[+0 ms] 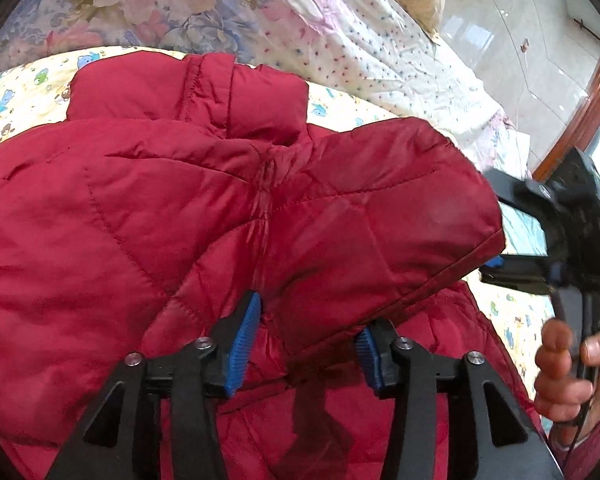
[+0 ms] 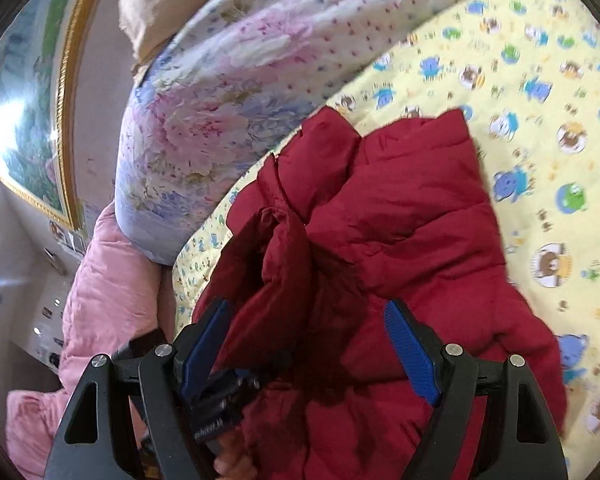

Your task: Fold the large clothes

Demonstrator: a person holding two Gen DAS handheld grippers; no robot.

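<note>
**Red padded jacket on the bed, fold under way**

Red jacket (image 1: 220, 208) lies on the bed, on the yellow cartoon-print sheet (image 2: 520, 80), collar toward the flowered quilt (image 1: 180, 12). One padded flap is doubled over the body.

Left tool (image 1: 306, 344): jaws apart, flap edge between the pads, not pinched. Right tool (image 2: 308, 354): spread wide above the jacket, holding nothing; a hand (image 1: 560, 376) grips its handle.

Jacket looks light, puffy, slick-shelled; likely to spring back open. Best taken at a stitched hem or seam, not mid-panel.

Open sheet lies on the jacket's far side in the right view; the quilt crowds the collar end, a pink blanket (image 2: 100, 300) sits at the bed's edge.
</note>
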